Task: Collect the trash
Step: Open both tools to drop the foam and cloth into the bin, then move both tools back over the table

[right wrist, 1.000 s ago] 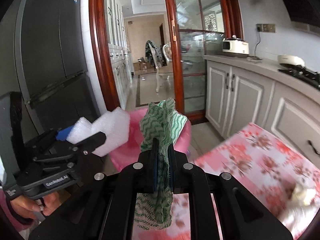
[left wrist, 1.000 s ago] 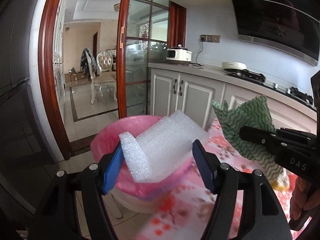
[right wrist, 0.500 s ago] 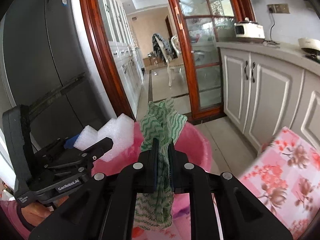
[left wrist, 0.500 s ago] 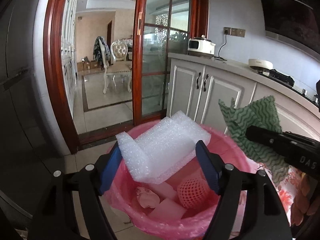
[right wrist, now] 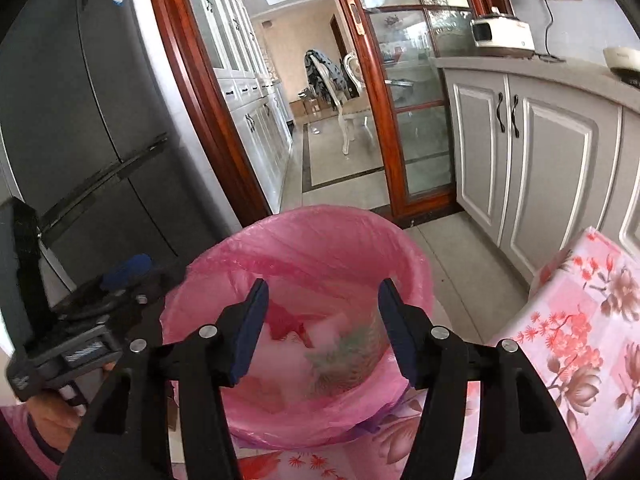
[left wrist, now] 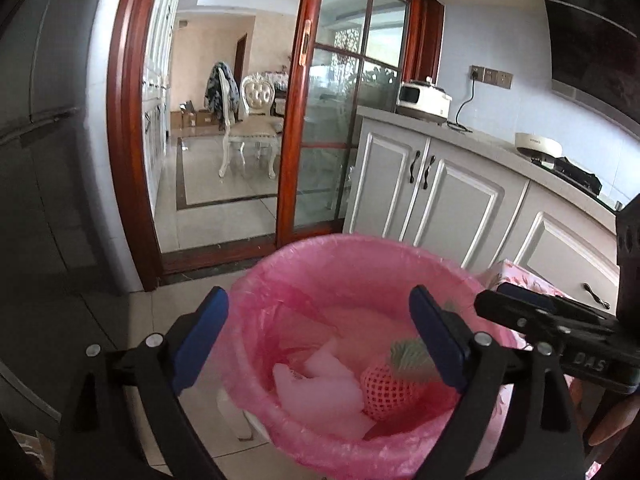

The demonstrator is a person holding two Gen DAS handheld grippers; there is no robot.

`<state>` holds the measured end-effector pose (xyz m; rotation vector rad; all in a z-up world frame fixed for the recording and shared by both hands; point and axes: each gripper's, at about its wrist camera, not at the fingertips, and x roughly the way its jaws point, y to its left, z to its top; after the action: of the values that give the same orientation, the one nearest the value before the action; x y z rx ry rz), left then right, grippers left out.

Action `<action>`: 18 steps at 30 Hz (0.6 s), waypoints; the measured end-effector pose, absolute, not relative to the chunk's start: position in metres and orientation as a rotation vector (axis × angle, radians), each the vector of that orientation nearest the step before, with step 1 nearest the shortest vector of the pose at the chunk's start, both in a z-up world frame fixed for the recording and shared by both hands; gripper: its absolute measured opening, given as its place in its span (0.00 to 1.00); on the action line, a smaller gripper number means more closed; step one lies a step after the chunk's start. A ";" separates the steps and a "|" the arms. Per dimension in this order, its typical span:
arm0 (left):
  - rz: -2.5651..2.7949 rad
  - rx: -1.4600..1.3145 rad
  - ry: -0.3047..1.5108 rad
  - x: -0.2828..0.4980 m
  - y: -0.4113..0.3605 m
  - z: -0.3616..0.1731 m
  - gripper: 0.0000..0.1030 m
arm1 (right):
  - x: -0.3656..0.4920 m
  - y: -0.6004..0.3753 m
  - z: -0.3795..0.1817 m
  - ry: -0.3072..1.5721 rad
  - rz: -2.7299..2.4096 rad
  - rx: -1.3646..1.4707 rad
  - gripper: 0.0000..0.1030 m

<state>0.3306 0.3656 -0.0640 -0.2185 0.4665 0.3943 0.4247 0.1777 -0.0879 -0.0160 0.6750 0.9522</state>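
Note:
A bin lined with a pink bag (left wrist: 320, 256) (right wrist: 320, 220) stands on the floor below both grippers. My left gripper (left wrist: 320, 340) hangs over its mouth, jaws still opening, nothing between them. The white foam sheet (left wrist: 324, 392) lies inside the bin beside a pink net ball (left wrist: 384, 392). My right gripper (right wrist: 322, 328) is over the bin too, its jaws opening and empty. The green wavy cloth (right wrist: 340, 360) (left wrist: 408, 356) shows blurred inside the bin below it. The right gripper's body (left wrist: 560, 336) shows at the right of the left wrist view.
A table with a pink floral cloth (right wrist: 580, 320) stands right of the bin. A dark fridge (right wrist: 80, 140) is at the left, white cabinets (left wrist: 440, 200) at the right. A wooden glass sliding door (left wrist: 296, 120) opens to a room with a chair (left wrist: 256, 128).
Both grippers moved over the bin and opened. The foam sheet left the left gripper and the green cloth left the right one; both now lie in the bin.

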 end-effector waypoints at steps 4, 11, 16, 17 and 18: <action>0.419 -0.200 0.427 0.302 0.361 -0.048 0.91 | 0.409 0.173 -0.073 0.651 0.949 -0.018 0.55; 0.400 -0.132 0.411 0.258 0.325 -0.030 0.95 | 0.344 0.113 -0.035 0.552 0.881 -0.039 0.58; 0.345 -0.072 0.400 0.228 0.270 -0.028 0.95 | 0.295 0.038 -0.032 0.528 0.764 -0.012 0.65; 0.322 -0.062 0.404 0.221 0.252 -0.031 0.95 | 0.284 0.019 -0.035 0.529 0.729 -0.009 0.68; 0.308 -0.057 0.411 0.217 0.241 -0.034 0.95 | 0.276 0.003 -0.037 0.530 0.700 -0.006 0.69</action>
<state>0.2171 0.2405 -0.0341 -0.0569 0.4110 0.3077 0.2755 0.0029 -0.0371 -0.0056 0.5301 0.6997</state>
